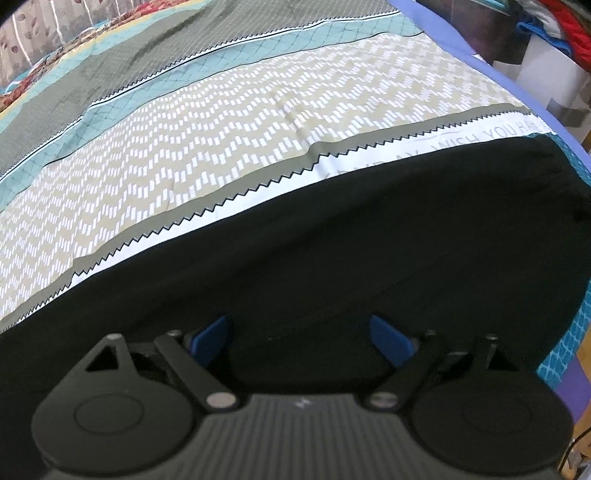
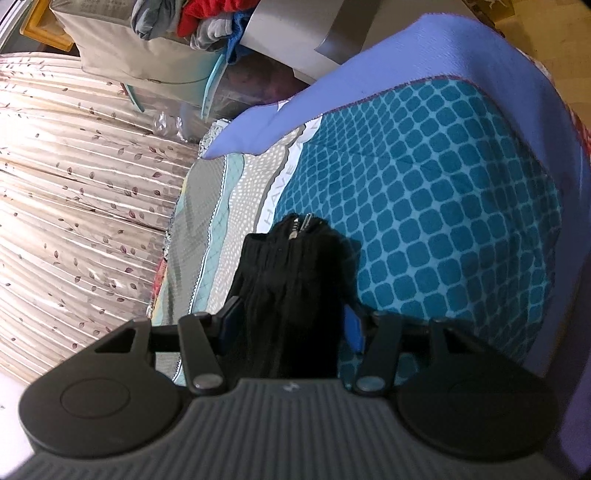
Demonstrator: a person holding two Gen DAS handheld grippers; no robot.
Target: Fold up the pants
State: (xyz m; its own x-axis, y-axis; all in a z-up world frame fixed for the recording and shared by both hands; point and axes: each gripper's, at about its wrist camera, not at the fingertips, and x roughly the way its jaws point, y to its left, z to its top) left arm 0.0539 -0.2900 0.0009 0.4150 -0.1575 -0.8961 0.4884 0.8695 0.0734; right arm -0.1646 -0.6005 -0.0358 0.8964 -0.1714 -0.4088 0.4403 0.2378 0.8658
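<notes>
The black pants (image 1: 332, 236) lie spread flat across the patterned bedspread (image 1: 207, 147), filling the lower half of the left wrist view. My left gripper (image 1: 301, 338) hovers just over them with its blue fingers (image 1: 212, 338) wide apart and nothing between them. In the right wrist view a bunched part of the pants (image 2: 291, 288), with a zipper at its far end, runs between the fingers of my right gripper (image 2: 291, 328). The blue pads (image 2: 354, 330) press on either side of this fabric.
The bed's purple-blue border (image 2: 424, 51) and teal checked panel (image 2: 443, 206) lie ahead of the right gripper. A beige leaf-print curtain (image 2: 74, 206) hangs at the left. A pile of clothes (image 2: 192, 22) on boxes stands past the bed's corner.
</notes>
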